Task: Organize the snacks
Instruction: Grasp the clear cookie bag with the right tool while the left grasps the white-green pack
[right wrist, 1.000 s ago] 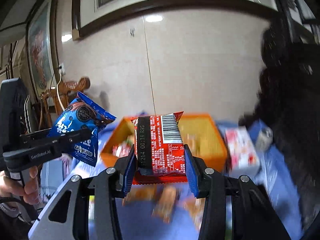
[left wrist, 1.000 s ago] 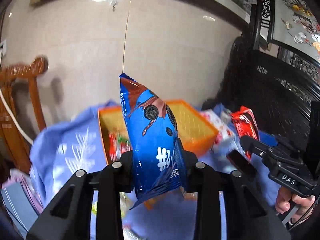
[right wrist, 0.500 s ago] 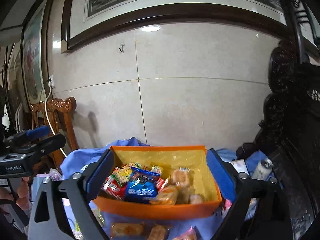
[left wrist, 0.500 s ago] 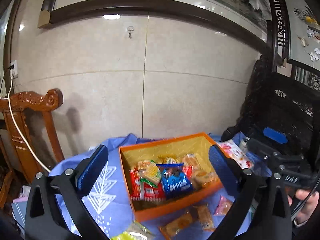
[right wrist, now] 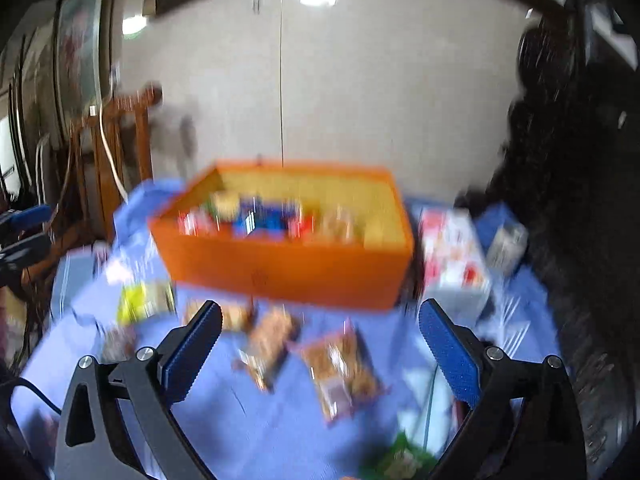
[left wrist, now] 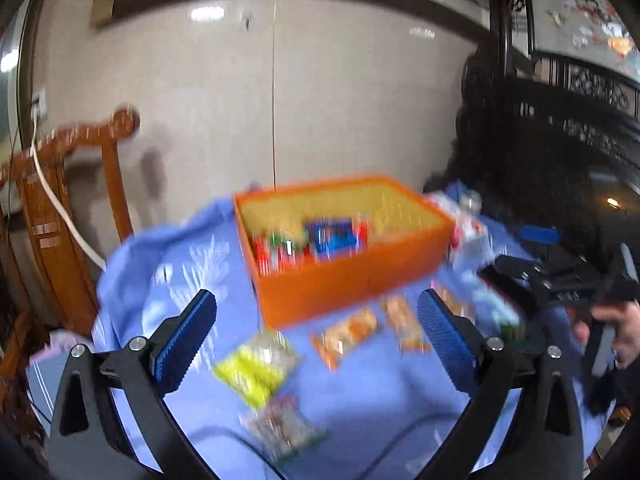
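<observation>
Both views are smeared with motion blur, so details of wrappers are hard to read. The left gripper (left wrist: 316, 336) has its fingers spread wide with nothing between them, and the right gripper (right wrist: 320, 344) is likewise splayed and empty; that fits a search for the next packet rather than a carry. The orange box (left wrist: 344, 280) sits in the middle of each frame on the blue cloth (left wrist: 360, 400) that covers the desk, and red and blue packets already lie inside it, so it looks like the collecting place. Loose snacks lie on the cloth in front of the box: a yellow-green packet (left wrist: 256, 372) at lower centre of the left view, and brown biscuit packets (right wrist: 340, 368) between the right gripper's fingers in its view. A white carton (right wrist: 452, 256) stands just right of the box.
</observation>
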The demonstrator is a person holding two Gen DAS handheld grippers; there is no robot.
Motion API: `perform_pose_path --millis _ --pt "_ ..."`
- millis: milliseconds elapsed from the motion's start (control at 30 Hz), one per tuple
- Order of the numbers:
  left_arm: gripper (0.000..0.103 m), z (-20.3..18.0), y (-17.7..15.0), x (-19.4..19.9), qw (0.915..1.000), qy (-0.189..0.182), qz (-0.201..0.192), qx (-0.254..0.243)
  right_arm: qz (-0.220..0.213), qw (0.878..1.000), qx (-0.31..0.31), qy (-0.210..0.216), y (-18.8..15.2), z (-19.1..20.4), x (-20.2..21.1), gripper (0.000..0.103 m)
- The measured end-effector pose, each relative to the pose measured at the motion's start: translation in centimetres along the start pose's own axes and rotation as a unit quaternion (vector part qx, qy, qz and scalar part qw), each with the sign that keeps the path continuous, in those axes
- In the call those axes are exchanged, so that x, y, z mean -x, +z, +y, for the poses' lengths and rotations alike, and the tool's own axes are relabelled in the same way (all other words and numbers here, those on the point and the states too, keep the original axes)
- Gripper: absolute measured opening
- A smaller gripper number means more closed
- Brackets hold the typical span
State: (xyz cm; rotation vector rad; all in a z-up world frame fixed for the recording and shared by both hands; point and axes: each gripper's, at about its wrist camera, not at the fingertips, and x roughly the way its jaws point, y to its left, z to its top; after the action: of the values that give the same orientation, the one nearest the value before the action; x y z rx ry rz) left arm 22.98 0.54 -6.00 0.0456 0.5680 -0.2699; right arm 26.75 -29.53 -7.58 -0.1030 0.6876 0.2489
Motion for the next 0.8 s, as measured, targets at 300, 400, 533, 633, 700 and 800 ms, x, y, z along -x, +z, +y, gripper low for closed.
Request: perform_pose_path --millis 300,400,533,633,700,800 --pt "0.099 2.7 -6.9 0.1 0.9967 0.002 0.059 0.055 0.134 0.99 0.044 0.02 -4.0 -1.3 -10.0 0.097" --pt "0.099 3.9 -7.8 0.2 0.9956 0.013 0.064 0.067 0.155 0.986 0.051 0.025 -4.3 -1.6 -12.2 0.094" --pt "0.099 5.0 -8.5 -0.3 0.9932 0.024 0.08 0.082 0.175 0.983 0.051 0.032 -4.9 -1.6 -14.3 0.085" --pt "0.099 5.3 -8.9 -1.2 0.9911 0.019 0.094 0.093 0.17 0.984 0.043 0.032 -5.5 -1.4 -14.5 0.06" --pt "0.099 5.1 -9.2 -2.0 0.9897 0.019 0.104 0.097 0.165 0.985 0.045 0.018 -5.7 -1.1 -14.0 0.044" --pt "0.099 4.5 -9.5 -3.3 0.9871 0.018 0.119 0.105 0.155 0.988 0.019 0.004 -6.1 -0.6 -12.0 0.041"
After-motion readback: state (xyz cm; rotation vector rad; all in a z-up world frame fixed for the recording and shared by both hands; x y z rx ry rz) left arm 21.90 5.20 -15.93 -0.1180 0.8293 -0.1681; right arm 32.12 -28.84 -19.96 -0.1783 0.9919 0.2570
